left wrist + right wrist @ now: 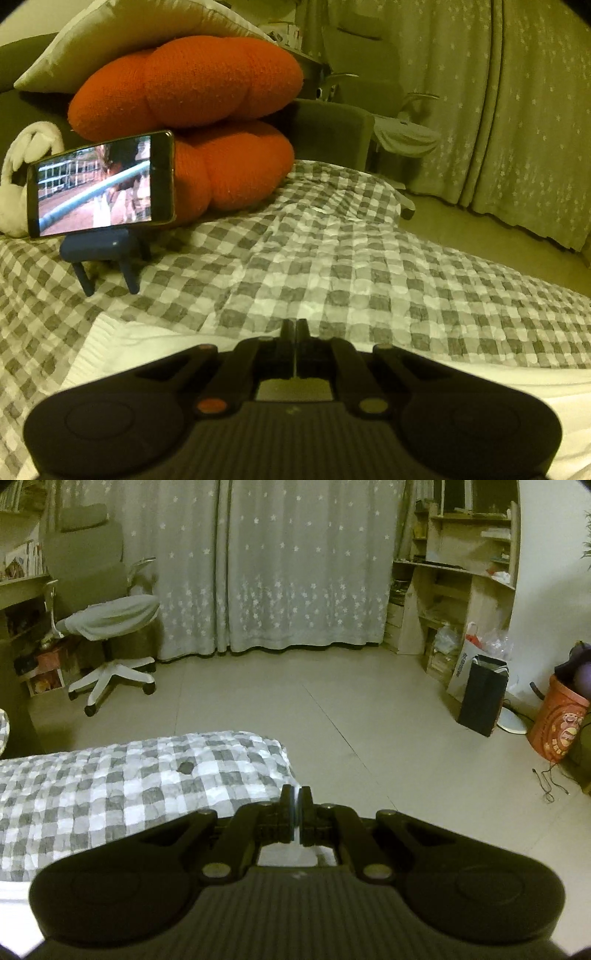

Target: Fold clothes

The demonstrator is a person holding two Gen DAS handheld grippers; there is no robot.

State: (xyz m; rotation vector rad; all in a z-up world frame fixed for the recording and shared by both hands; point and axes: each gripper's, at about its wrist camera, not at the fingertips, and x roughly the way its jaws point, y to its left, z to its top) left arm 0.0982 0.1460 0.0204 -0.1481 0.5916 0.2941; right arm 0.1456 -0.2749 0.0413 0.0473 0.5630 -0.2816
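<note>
Nearest the left wrist camera, the left gripper (pixel 294 326) has its jaws pressed together, and a white ribbed garment (pixel 122 350) lies on the gingham bedspread (pixel 332 258) directly beneath and on both sides of it; whether a layer of the cloth is nipped between the tips I cannot tell, since no fabric shows in the narrow slit there. In the right wrist view the right gripper (pixel 295 801) also has its jaws closed, with something pale and bluish showing between them, possibly a thin fold of the same white cloth, which also appears at the near left edge (pixel 14 897) of that view; that gripper sits over the bed's right edge, with bare floor (pixel 369 709) beyond. Judging from this, the step in hand is carrying or laying one edge of the garment across the bed. To do it well, both grippers should travel together at the same height so the edge stays taut and straight, and the cloth should be laid flat rather than dropped. The right side needs care, as fabric could slide off the bed's edge. Far left, a phone (pixel 101 184) on a small blue stand (pixel 107 254) leans by orange cushions (pixel 192 122); the fold should stay well clear of it.
</note>
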